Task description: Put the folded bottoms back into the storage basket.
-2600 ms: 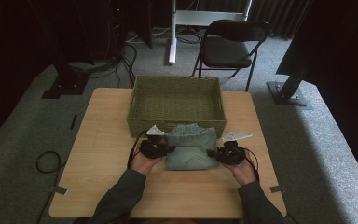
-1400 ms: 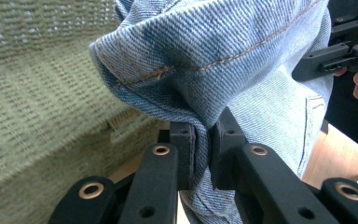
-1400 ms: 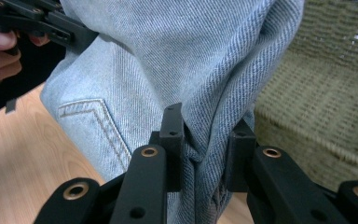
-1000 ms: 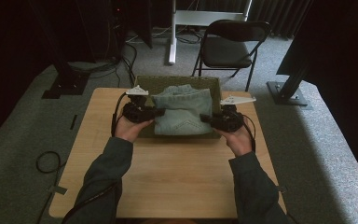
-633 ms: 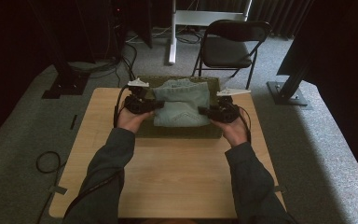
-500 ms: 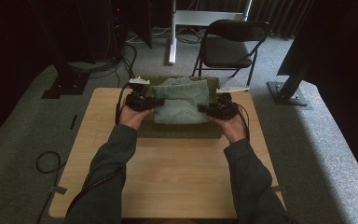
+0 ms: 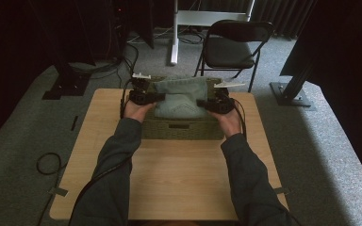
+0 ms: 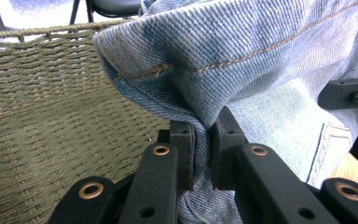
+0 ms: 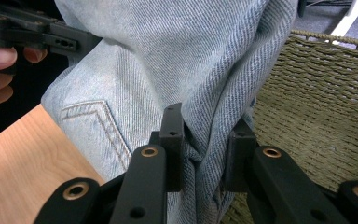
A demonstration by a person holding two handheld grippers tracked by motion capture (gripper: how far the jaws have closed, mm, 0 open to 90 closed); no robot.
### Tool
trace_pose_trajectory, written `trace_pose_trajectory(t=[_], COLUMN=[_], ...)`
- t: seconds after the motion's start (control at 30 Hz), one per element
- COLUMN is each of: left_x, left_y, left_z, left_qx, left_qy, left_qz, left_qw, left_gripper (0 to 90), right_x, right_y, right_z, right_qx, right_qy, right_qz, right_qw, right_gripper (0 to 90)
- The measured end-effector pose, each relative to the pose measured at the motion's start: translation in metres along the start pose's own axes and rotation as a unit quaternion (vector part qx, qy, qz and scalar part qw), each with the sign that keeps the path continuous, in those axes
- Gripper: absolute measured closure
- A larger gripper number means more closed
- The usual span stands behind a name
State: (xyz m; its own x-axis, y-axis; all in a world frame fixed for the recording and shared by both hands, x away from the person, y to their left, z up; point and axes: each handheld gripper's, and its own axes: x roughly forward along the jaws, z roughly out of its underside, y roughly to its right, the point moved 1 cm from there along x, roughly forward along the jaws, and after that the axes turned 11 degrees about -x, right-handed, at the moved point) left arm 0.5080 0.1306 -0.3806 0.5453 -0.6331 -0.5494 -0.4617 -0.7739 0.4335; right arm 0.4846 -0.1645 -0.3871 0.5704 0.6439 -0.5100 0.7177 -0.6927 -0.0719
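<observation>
High view: left gripper [image 7: 156, 97] and right gripper [image 7: 204, 104] both clamped on folded jeans [image 7: 181, 96], held over woven basket [image 7: 179, 129].

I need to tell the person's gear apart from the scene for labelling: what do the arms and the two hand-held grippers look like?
Both arms wear dark grey long sleeves. The left hand-held gripper and right hand-held gripper are black, with flat angular jaws studded with brass-coloured rivets. A pale plate tops each one, and a black cable trails from the left.
</observation>
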Motion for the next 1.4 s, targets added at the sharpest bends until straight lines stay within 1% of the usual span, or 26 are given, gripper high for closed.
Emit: trace_pose_trajectory(t=[0.1, 0.23, 0.4, 0.53, 0.67, 0.77, 0.8, 0.83, 0.87, 0.9, 0.93, 0.97, 1.0, 1.03, 1.07, 1.13, 1.2, 1.23, 1.3, 1.37, 1.4], left_x=[0.005, 0.011, 0.017, 0.020, 0.024, 0.028, 0.030, 0.033, 0.038, 0.040, 0.042, 0.043, 0.044, 0.043, 0.043, 0.042, 0.041, 0.040, 0.037, 0.034, 0.032], left_y=[-0.005, -0.011, -0.016, -0.019, -0.020, -0.021, -0.021, -0.022, -0.023, -0.025, -0.026, -0.027, -0.028, -0.029, -0.029, -0.030, -0.030, -0.030, -0.030, -0.028, -0.027], left_z=[-0.003, -0.007, -0.012, -0.015, -0.016, -0.017, -0.017, -0.016, -0.015, -0.014, -0.011, -0.010, -0.008, -0.007, -0.006, -0.005, -0.004, -0.004, -0.003, -0.002, -0.002], left_qx=[-0.006, -0.016, -0.023, -0.032, -0.039, -0.038, -0.032, -0.030, -0.033, -0.035, -0.040, -0.041, -0.039, -0.043, -0.043, -0.036, -0.033, -0.032, -0.030, -0.026, -0.019], left_qy=[0.000, 0.000, -0.001, 0.000, 0.001, 0.000, -0.001, -0.006, -0.016, -0.023, -0.032, -0.036, -0.036, -0.035, -0.034, -0.036, -0.034, -0.034, -0.031, -0.027, -0.026], left_qz=[-0.006, -0.012, -0.024, -0.029, -0.037, -0.049, -0.066, -0.090, -0.113, -0.128, -0.132, -0.136, -0.147, -0.148, -0.148, -0.155, -0.156, -0.156, -0.153, -0.149, -0.147], left_qw=[1.0000, 0.9998, 0.9994, 0.9991, 0.9985, 0.9981, 0.9973, 0.9955, 0.9929, 0.9909, 0.9899, 0.9892, 0.9877, 0.9874, 0.9875, 0.9866, 0.9865, 0.9866, 0.9872, 0.9881, 0.9887], left_gripper=[82.3, 82.3, 82.3, 82.3, 82.3, 82.1, 81.1, 75.7, 65.6, 58.6, 55.7, 54.3, 53.7, 53.7, 53.8, 53.8, 53.8, 53.8, 53.8, 53.8, 53.8], right_x=[0.008, 0.016, 0.027, 0.033, 0.038, 0.042, 0.044, 0.046, 0.051, 0.056, 0.060, 0.063, 0.063, 0.063, 0.063, 0.062, 0.060, 0.059, 0.058, 0.055, 0.053], right_y=[0.004, 0.008, 0.013, 0.015, 0.017, 0.021, 0.022, 0.023, 0.024, 0.026, 0.027, 0.027, 0.028, 0.028, 0.027, 0.025, 0.023, 0.023, 0.022, 0.020, 0.019], right_z=[0.000, -0.002, -0.002, -0.001, -0.001, -0.003, -0.003, -0.003, -0.003, -0.003, -0.002, -0.001, 0.000, 0.001, 0.001, 0.002, 0.004, 0.004, 0.005, 0.005, 0.005], right_qx=[0.006, 0.005, 0.014, 0.025, 0.028, 0.031, 0.032, 0.032, 0.032, 0.036, 0.034, 0.031, 0.030, 0.025, 0.011, -0.001, -0.007, -0.006, -0.010, -0.014, -0.017], right_qy=[-0.003, -0.005, -0.008, -0.008, -0.011, -0.017, -0.018, -0.026, -0.047, -0.072, -0.093, -0.113, -0.116, -0.116, -0.120, -0.121, -0.119, -0.117, -0.115, -0.111, -0.109], right_qz=[0.002, 0.005, 0.007, 0.003, 0.004, 0.007, 0.006, 0.007, 0.018, 0.036, 0.065, 0.097, 0.103, 0.108, 0.119, 0.116, 0.113, 0.108, 0.108, 0.099, 0.097], right_qw=[1.0000, 1.0000, 0.9998, 0.9996, 0.9996, 0.9994, 0.9993, 0.9991, 0.9982, 0.9961, 0.9930, 0.9884, 0.9875, 0.9870, 0.9855, 0.9859, 0.9865, 0.9872, 0.9875, 0.9888, 0.9892], right_gripper=[74.4, 74.3, 74.3, 74.3, 74.3, 74.1, 73.7, 71.3, 65.9, 58.3, 52.6, 50.8, 50.4, 50.3, 50.5, 50.6, 50.6, 50.6, 50.6, 50.0, 49.7])
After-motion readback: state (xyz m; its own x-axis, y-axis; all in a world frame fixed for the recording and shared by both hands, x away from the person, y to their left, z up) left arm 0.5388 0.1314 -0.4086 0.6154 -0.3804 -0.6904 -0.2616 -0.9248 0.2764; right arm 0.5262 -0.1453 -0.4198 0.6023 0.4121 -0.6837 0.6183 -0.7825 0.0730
